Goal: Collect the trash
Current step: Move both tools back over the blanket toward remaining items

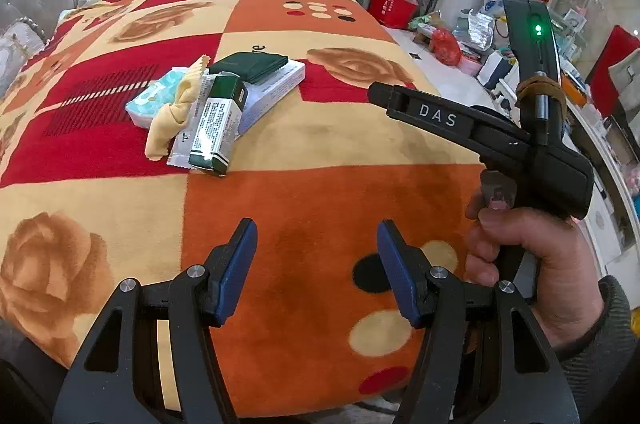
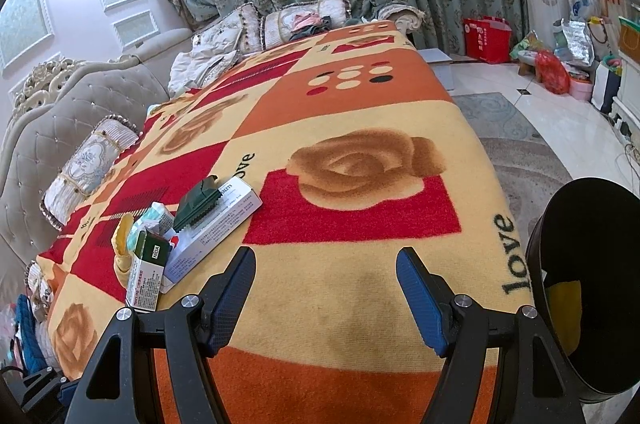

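You are holding both tools over a bed [image 2: 360,127] spread with a red, orange and cream rose-patterned blanket. The left tool [image 1: 316,272] is standing partly open, its blue pads apart with nothing between them, only blanket showing in the gap. The right tool [image 2: 326,300] is standing partly open too, and it is gripping nothing. In the left wrist view, your right hand [image 1: 532,264] is wrapping the handle of the right tool just to the right of the left tool's fingers.

The trash is lying in a small heap on the blanket, ahead of and to the left of both tools, well apart from their fingertips. A green carton [image 1: 218,127] is leaning nearest the tools, with a clear wrapper [image 1: 188,139] beside it and a yellow cloth-like scrap [image 1: 172,119] to its left. A pale blue tissue pack [image 1: 154,97] is sitting behind those. A white tablet box [image 2: 212,228] is lying under a dark green folded packet [image 2: 198,201].

A black bin [image 2: 592,288] is standing off the bed's edge, just right of the right tool, with something yellow showing inside it.
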Motion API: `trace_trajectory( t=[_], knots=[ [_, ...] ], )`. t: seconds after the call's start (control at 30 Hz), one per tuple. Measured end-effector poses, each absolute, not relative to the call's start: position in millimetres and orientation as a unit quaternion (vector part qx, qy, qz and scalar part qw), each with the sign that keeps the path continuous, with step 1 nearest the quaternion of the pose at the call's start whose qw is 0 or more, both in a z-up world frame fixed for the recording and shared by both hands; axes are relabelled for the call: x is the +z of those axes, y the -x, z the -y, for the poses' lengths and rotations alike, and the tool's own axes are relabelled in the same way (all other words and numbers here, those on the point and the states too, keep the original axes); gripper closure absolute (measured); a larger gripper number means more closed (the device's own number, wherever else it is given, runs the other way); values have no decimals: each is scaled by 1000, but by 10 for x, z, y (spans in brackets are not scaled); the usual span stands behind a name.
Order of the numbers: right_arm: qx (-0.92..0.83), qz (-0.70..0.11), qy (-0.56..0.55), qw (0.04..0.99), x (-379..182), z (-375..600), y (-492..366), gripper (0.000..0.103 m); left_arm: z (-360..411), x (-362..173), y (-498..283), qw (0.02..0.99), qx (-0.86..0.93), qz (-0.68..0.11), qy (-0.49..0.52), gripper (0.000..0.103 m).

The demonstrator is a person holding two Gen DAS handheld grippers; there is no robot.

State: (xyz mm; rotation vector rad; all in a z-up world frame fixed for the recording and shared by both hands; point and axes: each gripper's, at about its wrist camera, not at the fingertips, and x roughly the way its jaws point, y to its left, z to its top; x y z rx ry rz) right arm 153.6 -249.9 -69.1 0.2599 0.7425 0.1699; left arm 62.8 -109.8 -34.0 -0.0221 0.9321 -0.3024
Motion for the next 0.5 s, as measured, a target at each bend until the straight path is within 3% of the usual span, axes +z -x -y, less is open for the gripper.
trace_trajectory(
  t=[0.5],
  knots=[
    [109,-348,-118,924,-621,2373,-1516,33,714,-448,-667,895,-108,-433,11,42]
  ],
)
